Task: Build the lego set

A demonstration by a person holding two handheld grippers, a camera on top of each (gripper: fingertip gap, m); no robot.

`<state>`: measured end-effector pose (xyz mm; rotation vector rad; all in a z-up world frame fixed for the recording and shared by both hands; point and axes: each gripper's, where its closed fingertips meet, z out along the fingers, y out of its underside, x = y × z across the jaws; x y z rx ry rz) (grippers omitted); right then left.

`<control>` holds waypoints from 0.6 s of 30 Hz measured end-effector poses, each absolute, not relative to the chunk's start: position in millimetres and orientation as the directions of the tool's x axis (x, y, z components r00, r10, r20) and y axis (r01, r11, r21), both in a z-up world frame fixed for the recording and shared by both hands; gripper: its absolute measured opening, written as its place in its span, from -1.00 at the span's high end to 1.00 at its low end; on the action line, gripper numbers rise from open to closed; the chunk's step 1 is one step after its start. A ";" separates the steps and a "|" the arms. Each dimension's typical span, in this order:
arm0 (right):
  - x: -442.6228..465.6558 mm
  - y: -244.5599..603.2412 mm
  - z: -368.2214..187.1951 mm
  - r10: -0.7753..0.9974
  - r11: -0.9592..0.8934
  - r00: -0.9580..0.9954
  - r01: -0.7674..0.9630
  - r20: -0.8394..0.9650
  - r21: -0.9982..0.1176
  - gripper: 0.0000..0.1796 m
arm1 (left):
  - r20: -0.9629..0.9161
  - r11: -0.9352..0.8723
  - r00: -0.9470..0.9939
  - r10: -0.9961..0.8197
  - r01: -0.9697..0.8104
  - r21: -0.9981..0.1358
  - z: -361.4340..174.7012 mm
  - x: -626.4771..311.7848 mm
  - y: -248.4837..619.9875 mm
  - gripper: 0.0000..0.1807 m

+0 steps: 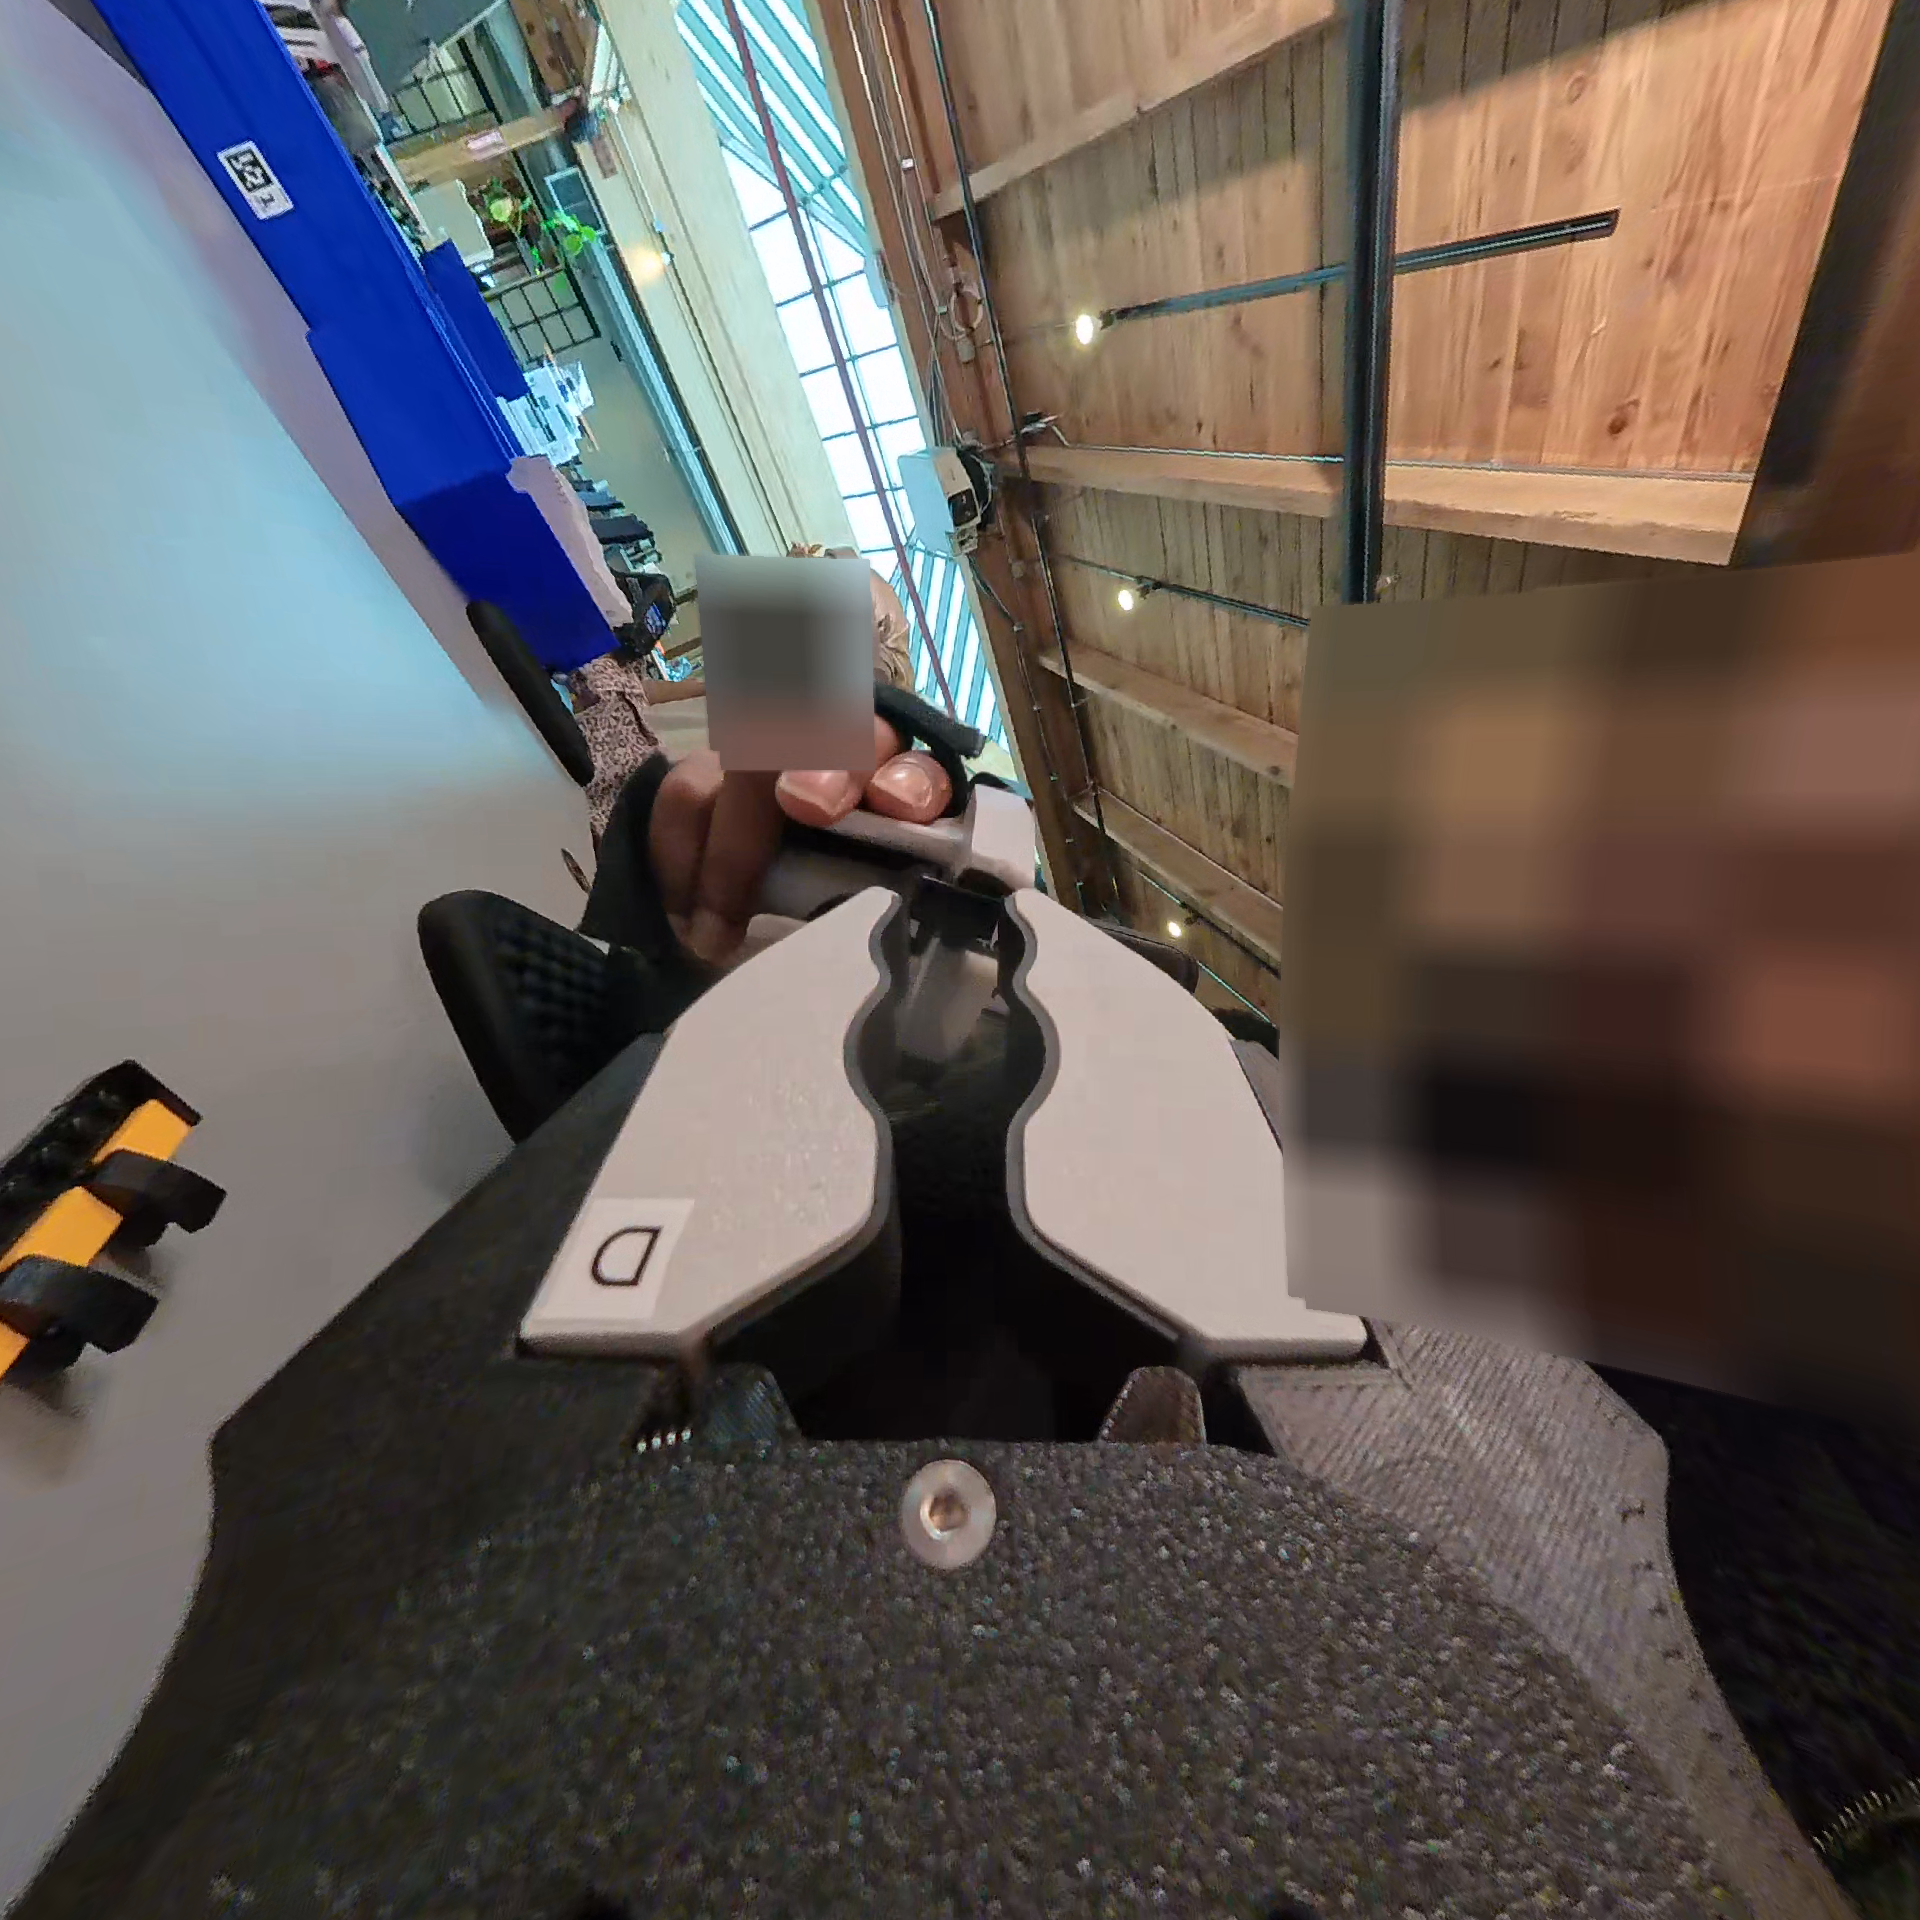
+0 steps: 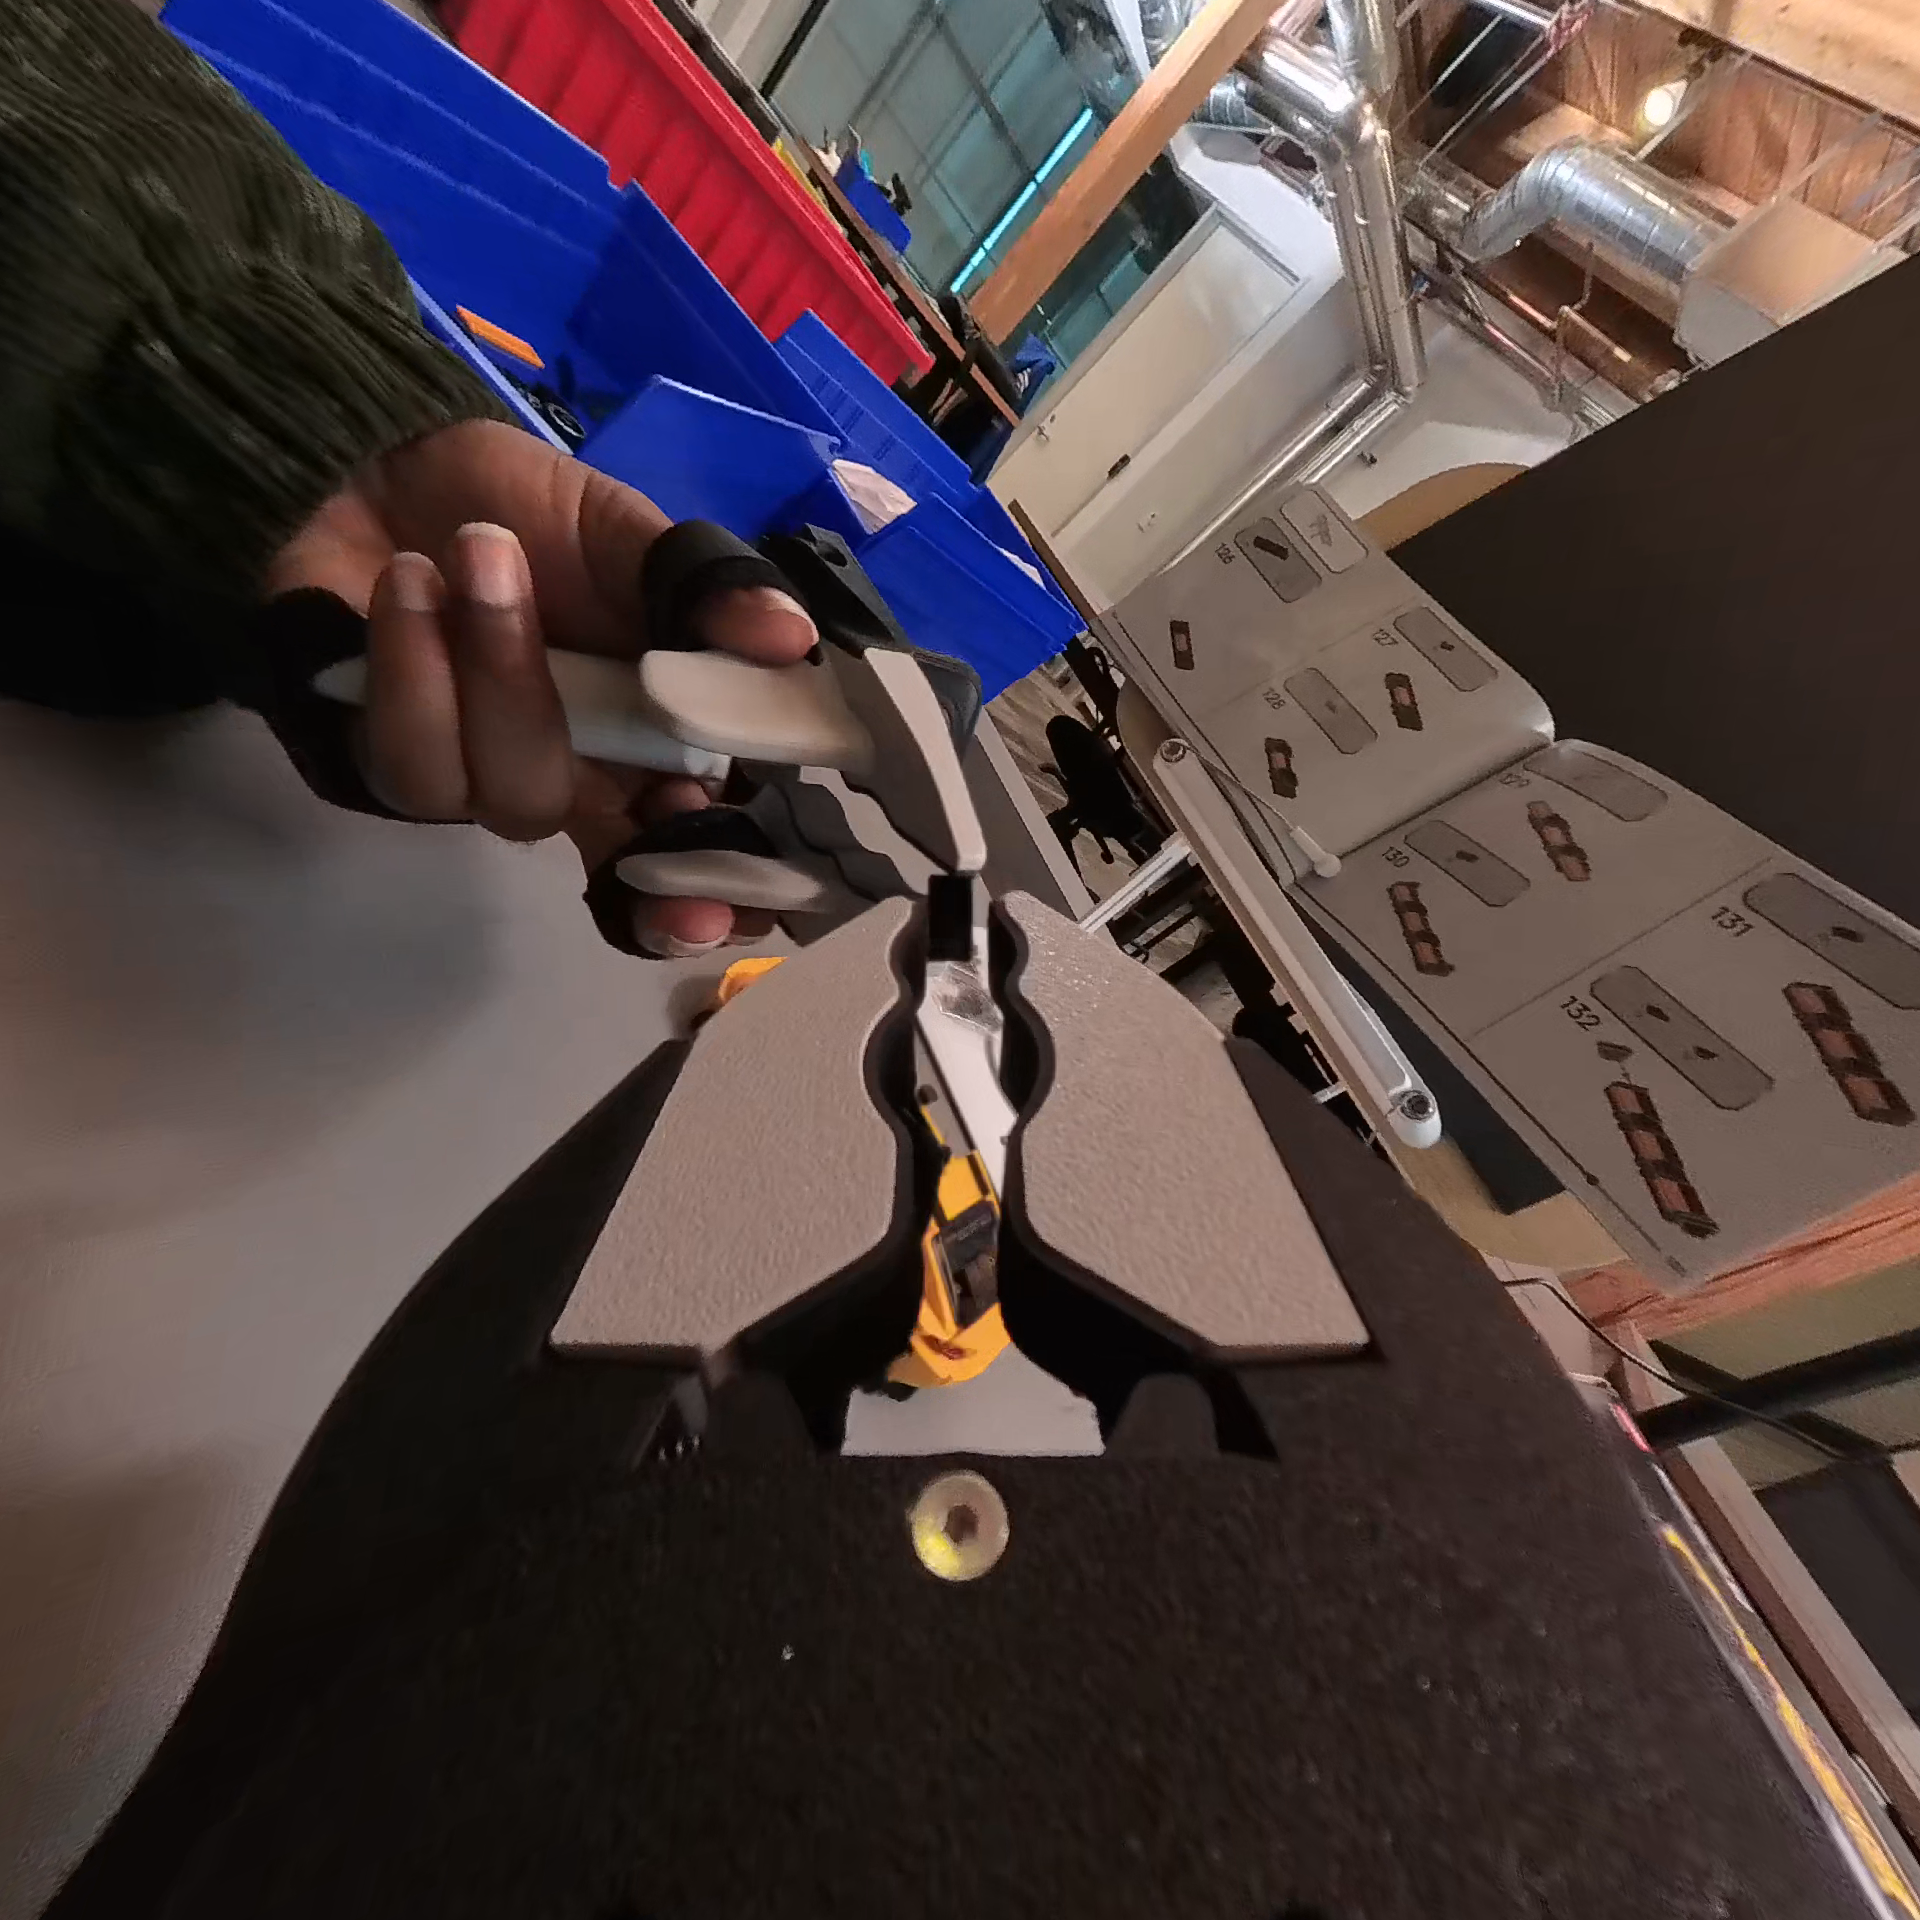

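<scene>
- One small black lego piece [image 2: 948,914] sits pinched at the tips of my right gripper [image 2: 951,935]; my left gripper [image 2: 925,831] meets it from ahead, tips touching it.
- My left gripper's [image 1: 951,904] jaws are nearly together on something dark; I cannot tell if they grip it.
- Risk: so shallow a hold could let the piece twist or pop out when pressed.
- Yellow-and-black build [image 2: 961,1247] lies below my right fingers; a dropped piece might bounce off the grey table [image 2: 208,1039].

The yellow-and-black lego piece [image 1: 78,1236] is cut off by the left edge. Another yellow lego build [image 2: 961,1236] hides mostly behind the right hand-held gripper [image 2: 951,920]; its shape is unclear.
</scene>
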<state>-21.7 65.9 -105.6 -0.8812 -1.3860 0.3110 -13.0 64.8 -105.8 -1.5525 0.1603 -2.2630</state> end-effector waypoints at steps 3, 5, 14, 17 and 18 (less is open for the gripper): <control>-23.5 66.1 -109.8 0.651 0.669 0.185 0.318 0.736 -0.672 0.88 | 0.876 -0.922 -0.311 -0.368 0.242 -0.301 -106.6 -10.8 63.1 0.83; -23.8 65.9 -110.5 0.646 0.673 0.183 0.322 0.741 -0.666 0.91 | 0.879 -0.925 -0.309 -0.363 0.236 -0.299 -108.0 -10.0 62.5 0.83; 21.9 87.2 -202.6 0.899 0.369 -0.169 0.788 0.403 -0.493 0.91 | 0.756 -0.706 0.256 -0.602 0.272 -0.654 -145.2 -44.3 100.4 0.75; 48.7 94.9 -237.2 0.943 0.293 -0.217 0.899 0.251 -0.325 0.91 | 0.510 -0.512 0.556 -0.656 0.168 -0.842 -151.5 -71.8 117.8 0.83; 52.8 94.8 -243.4 0.953 0.279 -0.224 0.912 0.203 -0.302 0.91 | 0.438 -0.458 0.616 -0.655 0.136 -0.878 -150.4 -78.4 121.0 0.87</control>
